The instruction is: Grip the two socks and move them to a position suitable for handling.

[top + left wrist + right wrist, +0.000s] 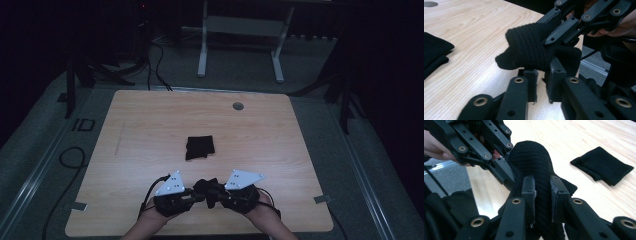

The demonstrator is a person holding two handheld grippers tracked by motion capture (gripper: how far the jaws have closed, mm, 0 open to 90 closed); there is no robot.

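Now both your left tongs (541,75) and right tongs (543,187) pinch the black knit sock (210,192) above the desk's (150,120) near edge; next, stretch or fold it.

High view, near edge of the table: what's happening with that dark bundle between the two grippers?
A person is holding a black knitted cloth between both tools, lifted off the wooden table near its front edge. The right gripper is pinched on it, and the left gripper is clamped on it too. A second black cloth, folded, lies untouched mid-table.
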